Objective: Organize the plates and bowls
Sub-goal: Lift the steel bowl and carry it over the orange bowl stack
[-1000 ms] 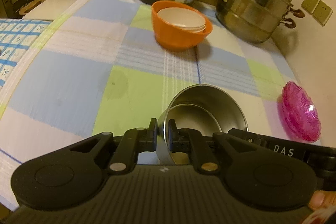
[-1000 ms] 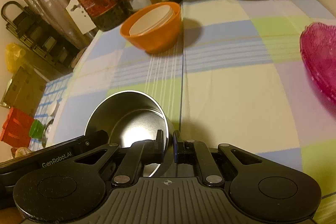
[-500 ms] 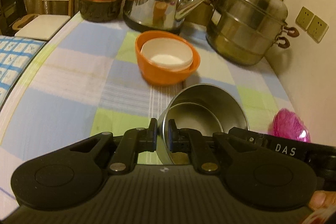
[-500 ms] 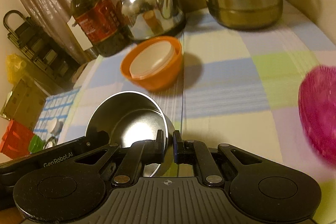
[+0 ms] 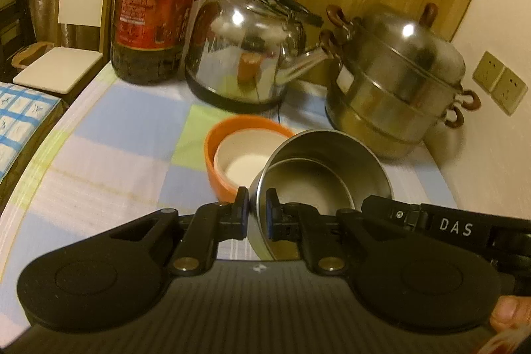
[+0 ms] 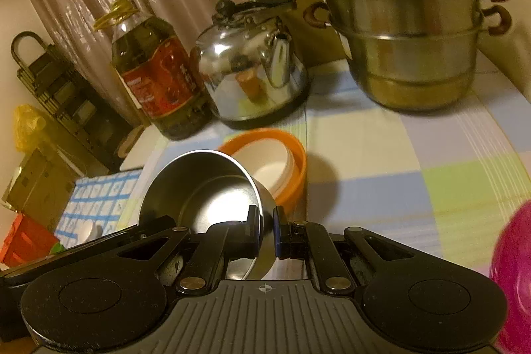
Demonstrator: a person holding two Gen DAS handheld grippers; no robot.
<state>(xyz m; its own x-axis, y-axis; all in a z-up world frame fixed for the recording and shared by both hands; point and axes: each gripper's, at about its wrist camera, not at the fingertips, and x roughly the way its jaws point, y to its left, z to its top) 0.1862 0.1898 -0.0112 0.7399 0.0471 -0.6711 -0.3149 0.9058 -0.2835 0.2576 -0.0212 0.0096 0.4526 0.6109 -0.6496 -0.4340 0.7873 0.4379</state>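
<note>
A steel bowl [image 5: 318, 175] is held off the table by both grippers. My left gripper [image 5: 256, 208] is shut on its near left rim. My right gripper [image 6: 265, 229] is shut on its right rim, and the bowl shows there too [image 6: 205, 188]. Just beyond it sits an orange bowl [image 5: 232, 135] with a white bowl [image 5: 242, 158] nested inside; both also show in the right wrist view, the orange bowl [image 6: 295, 171] and the white bowl [image 6: 268, 168]. The steel bowl overlaps their near edge. A pink glass bowl [image 6: 514, 274] lies at the right.
At the back of the checked tablecloth [image 5: 99, 155] stand an oil bottle [image 5: 152, 5], a steel kettle [image 5: 245, 48] and a stacked steamer pot [image 5: 395, 82]. A white chair [image 5: 66, 48] is at the far left. The wall [image 5: 497, 121] is close on the right.
Both grippers have carried the steel bowl forward and up toward the orange bowl, which is now partly covered by it. The pink bowl has left the left wrist view.
</note>
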